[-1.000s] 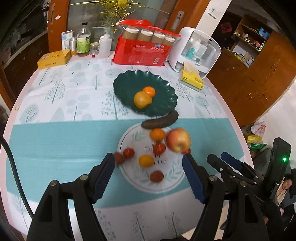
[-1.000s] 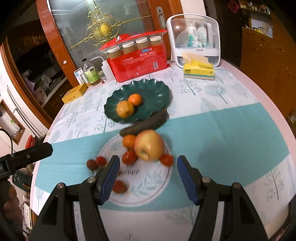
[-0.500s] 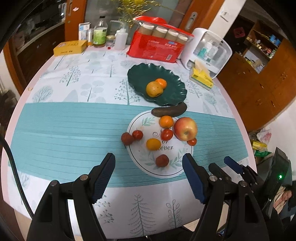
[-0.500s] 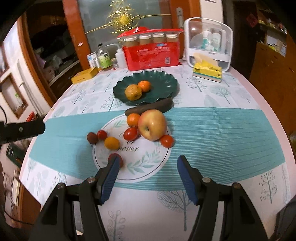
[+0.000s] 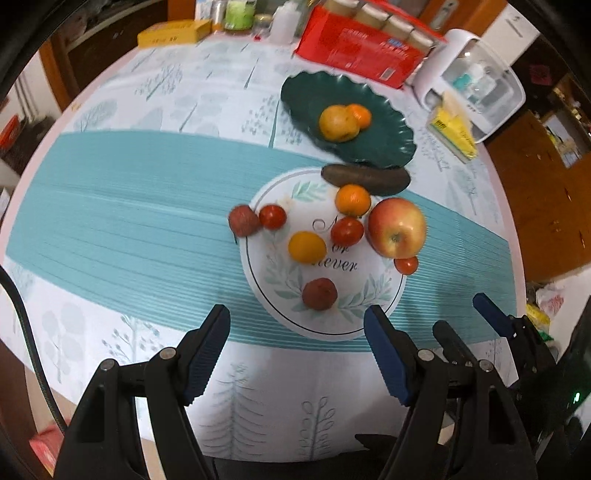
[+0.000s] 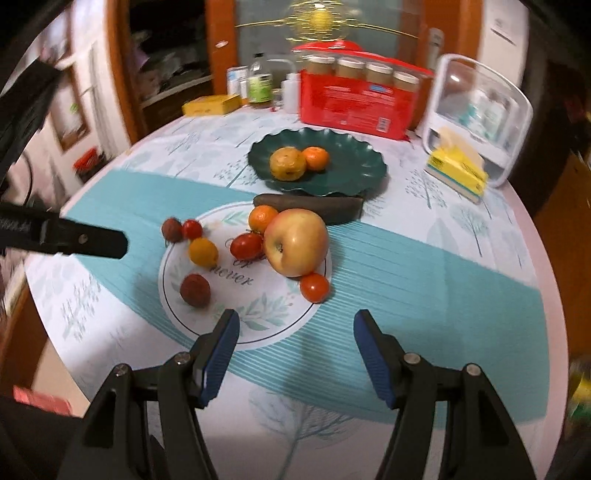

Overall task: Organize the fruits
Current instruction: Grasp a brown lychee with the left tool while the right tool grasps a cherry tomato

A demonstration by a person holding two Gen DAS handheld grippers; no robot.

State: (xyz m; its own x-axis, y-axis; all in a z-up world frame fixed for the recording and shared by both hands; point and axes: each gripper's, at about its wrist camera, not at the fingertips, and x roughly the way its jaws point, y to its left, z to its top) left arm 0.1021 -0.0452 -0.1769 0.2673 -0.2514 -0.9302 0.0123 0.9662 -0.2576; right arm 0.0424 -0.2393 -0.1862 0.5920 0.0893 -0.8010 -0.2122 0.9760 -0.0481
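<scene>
Both your tools, left tool (image 5: 297, 341) and right tool (image 6: 291, 349), hang spread and empty; grab the apple (image 6: 296, 242) off-centre and it rolls (tomato (image 6: 314, 287) touches it).

round mat (image 5: 280, 314): a script word "never" is printed near its middle (image 6: 232, 275); above it "of" or "or" is partly read, and a capital "n" is half covered by fruit.
red package (image 6: 354, 107): white print and a barcode are seen, too blurred to be read.
yellow tissue pack (image 6: 456, 173): dark lettering along the edge cannot be made out.
green-labelled bottle (image 6: 260, 86): label text is not legible.
yellow box (image 5: 173, 31): no readable print.
</scene>
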